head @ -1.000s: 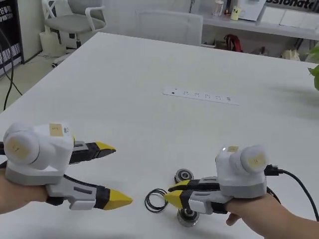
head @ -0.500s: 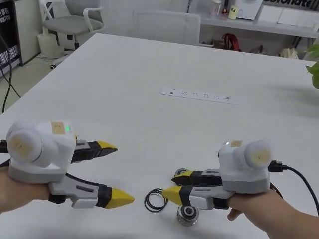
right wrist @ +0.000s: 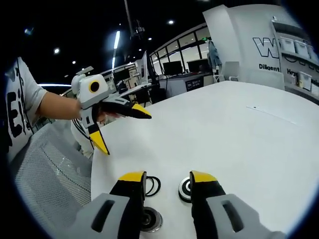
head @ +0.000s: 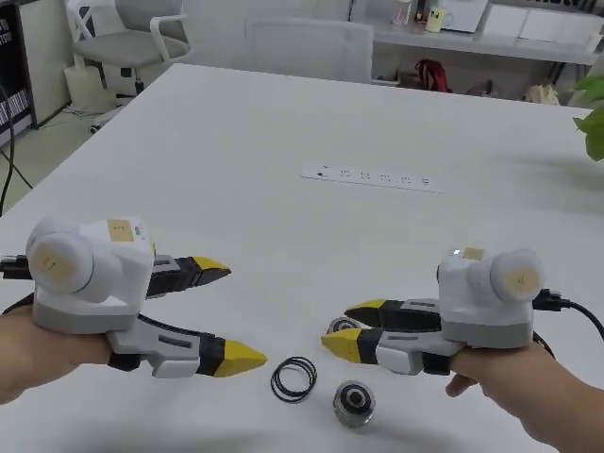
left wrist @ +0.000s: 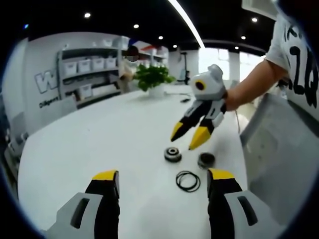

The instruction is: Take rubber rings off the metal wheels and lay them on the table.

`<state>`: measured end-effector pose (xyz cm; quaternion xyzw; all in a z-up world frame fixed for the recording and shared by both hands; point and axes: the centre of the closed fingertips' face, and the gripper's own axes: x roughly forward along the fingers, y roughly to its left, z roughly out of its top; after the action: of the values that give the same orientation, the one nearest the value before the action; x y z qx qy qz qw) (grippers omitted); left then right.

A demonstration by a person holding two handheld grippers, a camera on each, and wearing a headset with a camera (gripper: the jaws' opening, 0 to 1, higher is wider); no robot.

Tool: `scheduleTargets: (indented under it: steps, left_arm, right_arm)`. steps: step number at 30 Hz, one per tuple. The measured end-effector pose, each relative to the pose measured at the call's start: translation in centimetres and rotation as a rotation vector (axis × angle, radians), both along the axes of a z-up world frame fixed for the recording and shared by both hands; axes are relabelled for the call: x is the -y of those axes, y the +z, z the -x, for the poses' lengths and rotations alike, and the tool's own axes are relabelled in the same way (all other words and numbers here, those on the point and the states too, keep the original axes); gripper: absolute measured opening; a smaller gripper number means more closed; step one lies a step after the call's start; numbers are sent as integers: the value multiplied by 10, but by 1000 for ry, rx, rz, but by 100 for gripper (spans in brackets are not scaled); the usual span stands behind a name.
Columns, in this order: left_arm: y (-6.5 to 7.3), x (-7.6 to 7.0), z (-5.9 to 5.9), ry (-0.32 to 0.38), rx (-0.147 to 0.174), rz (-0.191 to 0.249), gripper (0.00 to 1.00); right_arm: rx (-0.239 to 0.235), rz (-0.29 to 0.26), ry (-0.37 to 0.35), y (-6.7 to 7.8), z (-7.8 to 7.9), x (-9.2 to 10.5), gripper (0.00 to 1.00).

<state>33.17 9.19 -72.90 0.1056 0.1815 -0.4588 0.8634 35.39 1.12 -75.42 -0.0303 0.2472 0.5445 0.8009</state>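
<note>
A small stack of black rubber rings lies flat on the white table. One metal wheel stands just right of the rings. A second wheel sits partly behind the right gripper's jaws. My right gripper hovers open above and to the right of the rings, holding nothing. My left gripper is wide open to the left of the rings, also holding nothing. The left gripper view has the rings ahead, both wheels beyond, and the right gripper over them. In the right gripper view, a wheel shows between its own jaws.
A white power strip lies across the middle of the table, well beyond the grippers. Office chairs stand past the far left edge and a plant leans in at the right edge. A black cable trails from the right gripper.
The right gripper has drawn back to the right and up from the rings, its jaws a little wider. The rings stay flat on the table. The left gripper has barely moved.
</note>
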Motion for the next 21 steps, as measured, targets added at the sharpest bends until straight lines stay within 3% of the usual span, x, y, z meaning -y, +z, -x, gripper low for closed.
scheduleTargets:
  steps: [10, 21]
  left_arm:
    - [2, 9, -12, -3, 2, 8, 73]
    - [3, 15, -28, -4, 4, 3, 73]
  right_arm:
    - [21, 0, -50, 1, -16, 20, 35]
    - [30, 18, -98, -9, -32, 41, 38]
